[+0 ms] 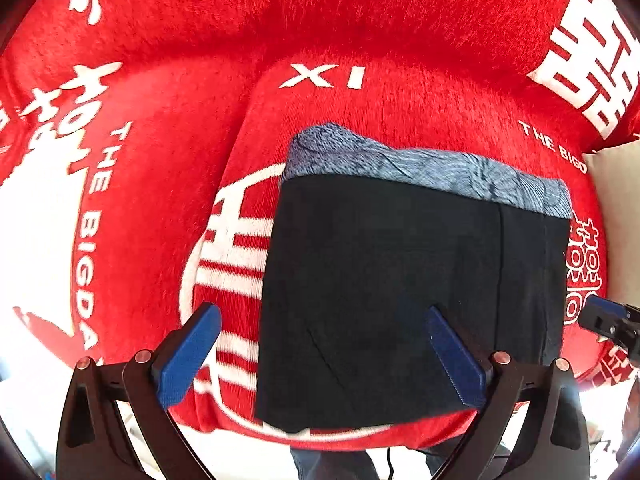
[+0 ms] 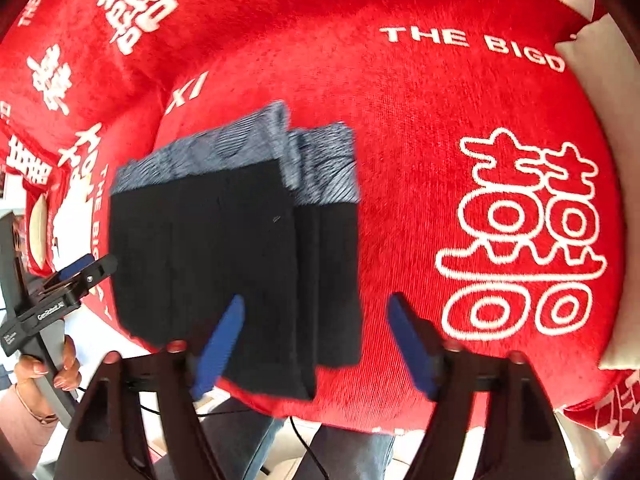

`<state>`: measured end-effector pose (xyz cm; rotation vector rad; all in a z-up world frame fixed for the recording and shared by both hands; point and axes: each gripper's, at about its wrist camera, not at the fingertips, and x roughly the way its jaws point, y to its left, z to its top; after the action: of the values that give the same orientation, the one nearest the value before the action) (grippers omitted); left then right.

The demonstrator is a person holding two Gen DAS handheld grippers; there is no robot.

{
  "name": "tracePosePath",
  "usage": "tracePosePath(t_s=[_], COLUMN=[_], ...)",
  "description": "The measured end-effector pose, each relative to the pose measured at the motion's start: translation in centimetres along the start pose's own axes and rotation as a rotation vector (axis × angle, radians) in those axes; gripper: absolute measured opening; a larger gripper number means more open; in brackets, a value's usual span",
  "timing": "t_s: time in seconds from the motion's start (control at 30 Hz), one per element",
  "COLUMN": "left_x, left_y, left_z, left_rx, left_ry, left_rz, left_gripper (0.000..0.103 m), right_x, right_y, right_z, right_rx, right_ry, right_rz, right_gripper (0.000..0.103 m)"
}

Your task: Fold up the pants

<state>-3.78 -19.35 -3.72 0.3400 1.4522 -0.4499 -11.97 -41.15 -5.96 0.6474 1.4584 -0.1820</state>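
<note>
1. Left gripper (image 1: pixel 324 354): blue-padded jaws spread wide, nothing pinched; it hangs above the near left corner of the folded pants.
2. Right gripper (image 2: pixel 316 344): jaws spread, empty, over the near right corner of the folded pants.
3. Folded dark navy fabric pants with grey-blue patterned waistband (image 1: pixel 400 280) lie flat near the front edge of the red plush cushion with white lettering (image 1: pixel 360 40).

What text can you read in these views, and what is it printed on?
"XI": red cover, above the folded pants.
"THE BIGD", cut off: red cover, in both views.
Large white Chinese characters, including a double-happiness sign: red cover.
White label on the left gripper body: too small to read surely.
</note>
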Motion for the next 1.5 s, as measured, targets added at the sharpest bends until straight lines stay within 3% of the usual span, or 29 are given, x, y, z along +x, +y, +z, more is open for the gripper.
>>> tracePosePath(t_s=[0.23, 0.3, 0.47, 0.6, 0.8, 1.07, 1.5], left_x=[-2.7, -3.6, -4.9, -5.8, -7.0, -8.6, -9.8], left_y=[-2.4, -3.0, -3.3, -2.8, -1.8, -1.1, -0.6], left_z=[-2.6, -3.2, -4.5, -5.3, -6.6, -7.8, -9.0], left_rx=[-0.038, -0.030, 0.019, 0.053, 0.113, 0.157, 0.194], left_ry=[0.021, 0.011, 0.017, 0.020, 0.039, 0.039, 0.034], left_rz=[0.053, 0.075, 0.088, 0.083, 0.088, 0.076, 0.058], left_gripper=[0.102, 0.102, 0.102, 0.102, 0.102, 0.102, 0.102], right_x=[-2.3, -2.7, -3.9, -4.1, -4.5, -5.8, -6.7], right_y=[2.6, 3.2, 4.7, 6.0, 8.0, 9.9, 11.6], right_z=[-2.0, -2.5, -3.8, -5.0, -7.0, -8.7, -10.2], right_rx=[-0.057, -0.060, -0.051, -0.019, 0.026, 0.060, 0.069], right_ry=[-0.013, -0.016, -0.067, -0.049, -0.058, -0.075, -0.077], right_rz=[-0.032, -0.037, -0.060, -0.067, -0.171, -0.219, -0.233], right_gripper=[0.091, 0.103, 0.103, 0.103, 0.103, 0.103, 0.103])
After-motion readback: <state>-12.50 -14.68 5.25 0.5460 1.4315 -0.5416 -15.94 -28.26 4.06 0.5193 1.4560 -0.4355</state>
